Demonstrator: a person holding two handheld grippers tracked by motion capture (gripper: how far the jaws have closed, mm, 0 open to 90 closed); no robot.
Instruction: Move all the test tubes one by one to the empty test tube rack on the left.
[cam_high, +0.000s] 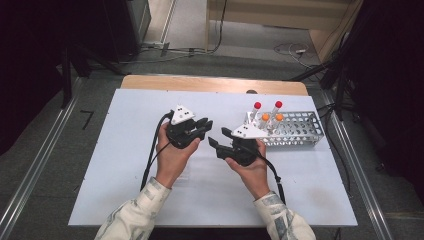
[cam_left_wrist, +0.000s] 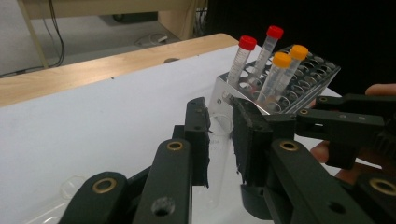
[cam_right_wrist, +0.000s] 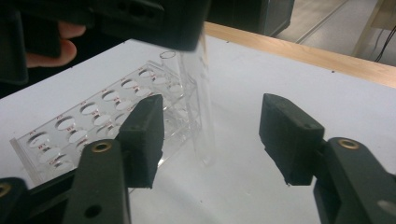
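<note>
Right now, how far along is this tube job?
Done: four capped tubes stand in the metal rack. In hand: the left gripper is shut on a clear uncapped tube; the right gripper is open around it. Left: probably racking that tube.

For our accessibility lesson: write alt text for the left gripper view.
The left hand-held gripper clamps an uncapped clear glass test tube upright above a white table. Behind stands a perforated metal rack holding two red-capped and two orange-capped tubes.
</note>
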